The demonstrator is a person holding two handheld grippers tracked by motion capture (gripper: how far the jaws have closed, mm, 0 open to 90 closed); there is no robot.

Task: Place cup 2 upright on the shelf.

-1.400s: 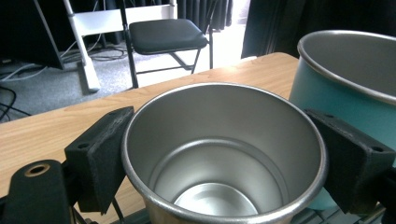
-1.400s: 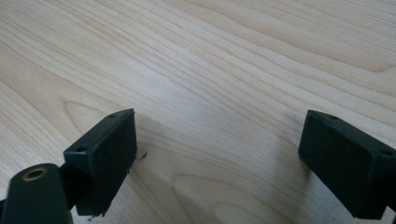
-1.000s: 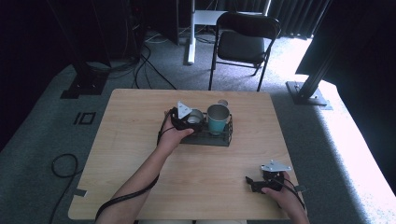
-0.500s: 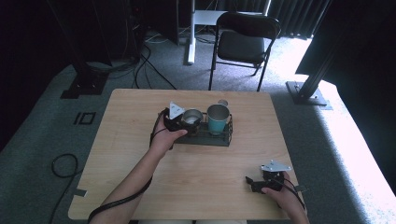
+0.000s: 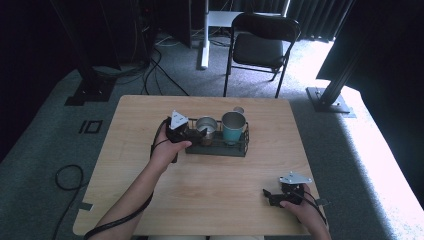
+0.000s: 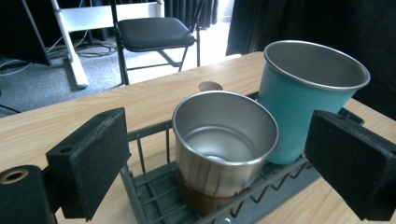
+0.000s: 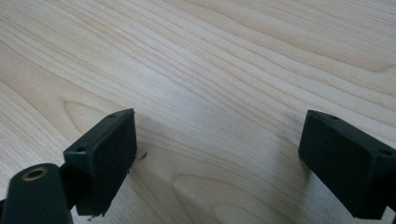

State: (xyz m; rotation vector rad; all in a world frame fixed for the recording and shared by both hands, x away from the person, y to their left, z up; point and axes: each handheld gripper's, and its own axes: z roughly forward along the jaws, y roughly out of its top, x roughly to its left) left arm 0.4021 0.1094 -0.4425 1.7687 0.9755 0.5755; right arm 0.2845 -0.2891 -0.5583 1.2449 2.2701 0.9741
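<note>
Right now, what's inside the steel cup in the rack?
The steel cup looks empty: bare shiny walls and most of its bottom show. Its near rim hides the closest part of the bottom.

Daylight enters from the far right of the high view and burns the carpet (image 5: 380,145) there to plain white, while the room's back and left sink into near black. The tabletop (image 5: 150,200) is evenly and softly lit, with faint shadows. In the left gripper view the steel cup (image 6: 224,144) and the teal cup (image 6: 303,93) are sharp, with a pale sheen on their rims; the pads (image 6: 88,158) close to the lens look slightly soft. In the right gripper view the wood grain is crisp, and soft shadows lie beside each pad (image 7: 107,154).
</note>
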